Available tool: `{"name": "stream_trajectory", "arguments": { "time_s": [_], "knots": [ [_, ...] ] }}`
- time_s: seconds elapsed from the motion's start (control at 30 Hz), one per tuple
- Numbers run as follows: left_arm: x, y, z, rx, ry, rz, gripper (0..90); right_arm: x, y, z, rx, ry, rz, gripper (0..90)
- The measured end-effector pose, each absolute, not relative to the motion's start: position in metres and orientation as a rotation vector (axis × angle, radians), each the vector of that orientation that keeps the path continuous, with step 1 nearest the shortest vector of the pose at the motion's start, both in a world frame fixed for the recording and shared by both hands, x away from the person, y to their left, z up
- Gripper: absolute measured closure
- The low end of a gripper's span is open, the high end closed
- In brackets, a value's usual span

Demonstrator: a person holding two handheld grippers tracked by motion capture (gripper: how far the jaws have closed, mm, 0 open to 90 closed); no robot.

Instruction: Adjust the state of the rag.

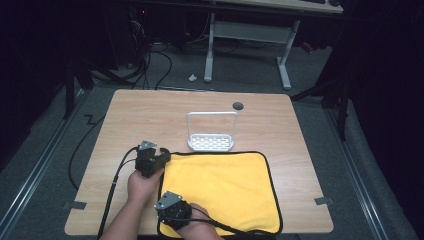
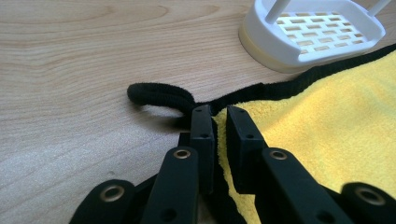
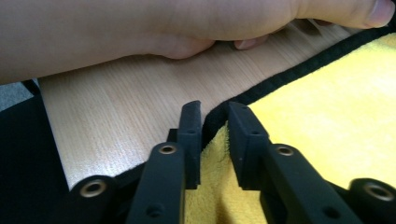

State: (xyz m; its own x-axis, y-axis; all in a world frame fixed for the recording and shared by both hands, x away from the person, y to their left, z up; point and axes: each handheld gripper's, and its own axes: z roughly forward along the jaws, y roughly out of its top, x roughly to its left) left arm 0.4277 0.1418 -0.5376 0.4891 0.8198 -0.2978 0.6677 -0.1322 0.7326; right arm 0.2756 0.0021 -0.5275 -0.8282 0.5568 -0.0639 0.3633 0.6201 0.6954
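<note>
Both grippers clamp the left edge of a yellow towel (image 1: pixel 220 187) lying flat on the counter (image 1: pixel 150 110), left gripper (image 1: pixel 161 159) at the far corner, right gripper (image 1: pixel 172 210) at the near corner, folding not yet begun.

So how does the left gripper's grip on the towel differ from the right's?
The left gripper pinches the yellow towel at its far left corner, by the black hanging loop; the right gripper pinches the left hem nearer the person. The left sits close to the white rack; the right is far from it. Both clamp the black-edged hem.
</note>
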Motion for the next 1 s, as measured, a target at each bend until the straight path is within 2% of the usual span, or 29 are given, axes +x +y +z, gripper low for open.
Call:
{"name": "stream_trajectory", "arguments": {
  "time_s": [0.23,0.77,1.0],
  "knots": [
    [0.428,0.142,-0.538,1.858,1.245,0.214,81.2,0.281,0.0,-0.526,0.741,2.583,1.009,84.0],
    [0.429,0.148,-0.535,1.838,1.264,0.17,82.9,0.277,-0.007,-0.509,0.726,2.489,1.111,84.3],
    [0.423,0.173,-0.532,1.783,1.299,0.168,83.4,0.279,0.008,-0.506,0.681,2.48,1.167,84.3]
  ]
}}
